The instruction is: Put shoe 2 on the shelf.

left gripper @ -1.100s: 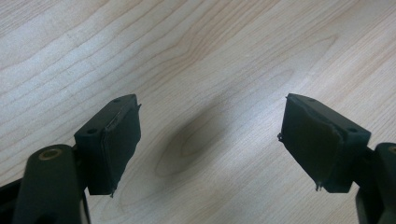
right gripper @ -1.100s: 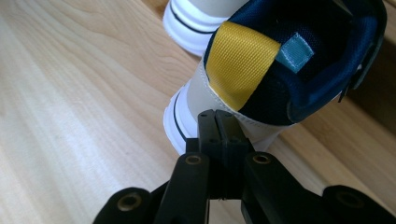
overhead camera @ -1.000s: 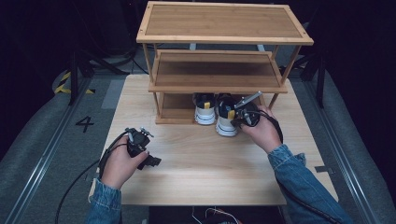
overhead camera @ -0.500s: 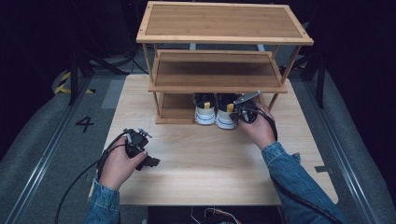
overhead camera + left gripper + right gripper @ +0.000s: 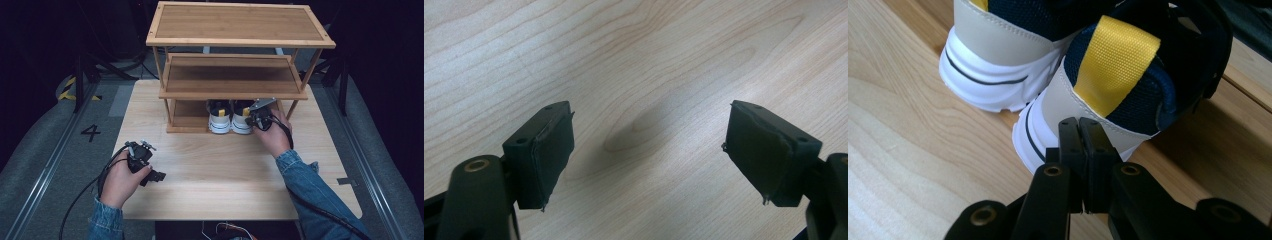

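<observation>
Right shoe's heel [image 5: 1108,95] just beyond the closed jaws.

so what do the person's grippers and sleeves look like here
Both tools are black. The left gripper has two blocky jaws with worn flat pads and brass-coloured pivot rivets; a black cable trails from it. The right gripper has the same rivets and carries a grey three-cornered plate on top. Both arms wear blue denim sleeves.

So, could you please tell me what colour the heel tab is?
Yellow; the heel tab shows best in the right gripper view.
</observation>
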Motion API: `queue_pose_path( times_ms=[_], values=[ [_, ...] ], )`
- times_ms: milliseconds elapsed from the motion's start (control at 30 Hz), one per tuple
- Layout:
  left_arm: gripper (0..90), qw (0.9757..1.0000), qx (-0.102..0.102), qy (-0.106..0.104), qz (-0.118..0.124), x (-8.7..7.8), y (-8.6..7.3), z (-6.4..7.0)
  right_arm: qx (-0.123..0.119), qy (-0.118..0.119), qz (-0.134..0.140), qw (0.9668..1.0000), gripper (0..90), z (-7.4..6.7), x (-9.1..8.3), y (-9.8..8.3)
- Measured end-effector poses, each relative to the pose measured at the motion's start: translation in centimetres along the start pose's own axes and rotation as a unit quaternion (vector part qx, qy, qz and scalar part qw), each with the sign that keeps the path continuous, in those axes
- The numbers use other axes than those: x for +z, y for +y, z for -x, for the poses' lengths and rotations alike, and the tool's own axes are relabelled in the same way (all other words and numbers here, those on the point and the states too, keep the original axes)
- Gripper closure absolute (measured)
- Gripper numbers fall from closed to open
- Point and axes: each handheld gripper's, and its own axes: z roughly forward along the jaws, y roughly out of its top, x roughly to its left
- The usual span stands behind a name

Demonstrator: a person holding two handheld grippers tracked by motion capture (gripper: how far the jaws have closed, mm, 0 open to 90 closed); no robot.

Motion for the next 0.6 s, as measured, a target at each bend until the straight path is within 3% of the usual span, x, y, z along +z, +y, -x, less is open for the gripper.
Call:
queue_pose_path(
  times_ms=[233, 600],
  values=[
    [20.0, 1.0000, 0.005, 0.000, 0.001, 0.1, 0.4, 0.0, 0.003, 0.008, 0.015, 0.9999, 75.6, -0.3, -0.5, 0.0],
    [19.6, 0.9997, 0.023, -0.003, 0.004, 0.3, 1.8, 0.4, 0.021, 0.040, 0.040, 0.9982, 51.1, 0.0, -5.9, -0.3]
  ],
)
